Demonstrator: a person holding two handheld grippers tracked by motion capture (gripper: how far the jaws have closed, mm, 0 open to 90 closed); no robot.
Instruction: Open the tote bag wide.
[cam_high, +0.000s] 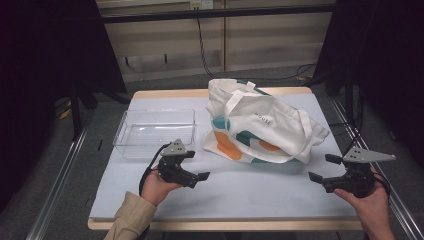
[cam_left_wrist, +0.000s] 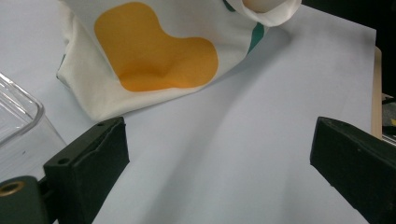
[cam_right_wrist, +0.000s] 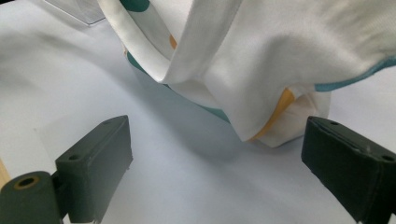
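A white cloth tote bag (cam_high: 260, 125) with orange and teal patches lies in the middle of the table, its straps draped over it. My left gripper (cam_high: 196, 165) is held low over the table just left of the bag's near corner, jaws open and empty. In the left gripper view the bag's orange patch (cam_left_wrist: 154, 51) lies ahead of the jaws. My right gripper (cam_high: 324, 167) hovers at the bag's right end, open, with nothing between the jaws. The right gripper view has the bag's corner and a strap (cam_right_wrist: 196, 42) close in front.
A clear plastic bin (cam_high: 155, 131) stands on the pale blue table top (cam_high: 225, 192) left of the bag, just beyond my left gripper. Metal rails run along the floor on both sides of the table. Dark curtains hang at the left and right.
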